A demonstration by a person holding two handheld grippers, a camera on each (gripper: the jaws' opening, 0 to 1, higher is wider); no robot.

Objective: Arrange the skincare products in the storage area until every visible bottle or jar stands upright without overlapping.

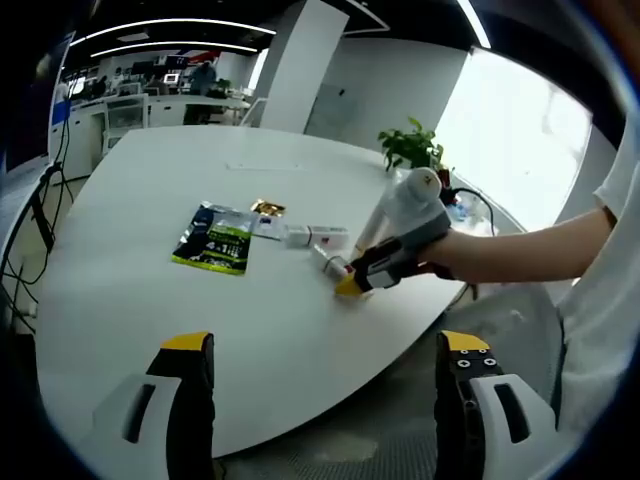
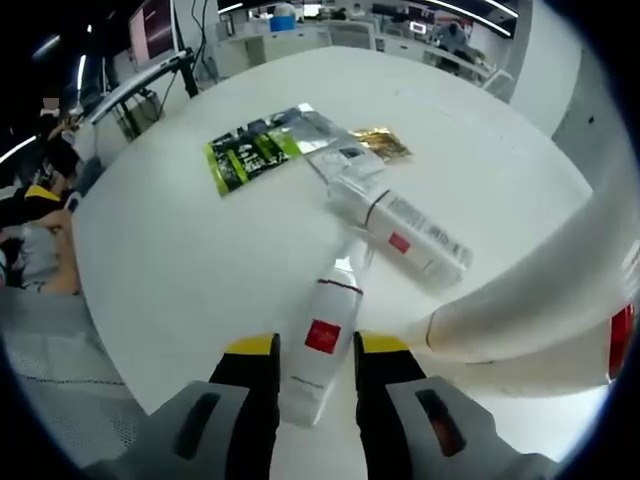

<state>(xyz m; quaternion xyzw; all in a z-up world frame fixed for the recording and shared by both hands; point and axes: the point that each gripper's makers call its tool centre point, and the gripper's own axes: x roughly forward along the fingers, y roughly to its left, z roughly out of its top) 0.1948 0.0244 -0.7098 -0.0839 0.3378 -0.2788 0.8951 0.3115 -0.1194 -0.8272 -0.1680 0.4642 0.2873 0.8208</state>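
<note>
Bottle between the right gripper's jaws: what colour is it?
White bottle with a red square label, best seen in the right gripper view.

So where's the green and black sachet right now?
In the right gripper view the green and black sachet lies flat on the white table, upper left, beside the silver packet.

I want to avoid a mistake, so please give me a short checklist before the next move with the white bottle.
1. Right tool around the lying white bottle: ok.
2. Firm grip: cannot tell.
3. Bottle upright: not ok.
4. Second white tube upright: not ok, it lies flat.
5. Green packet apart from the bottle: ok.
6. Left tool open, away from the products: ok.
</note>
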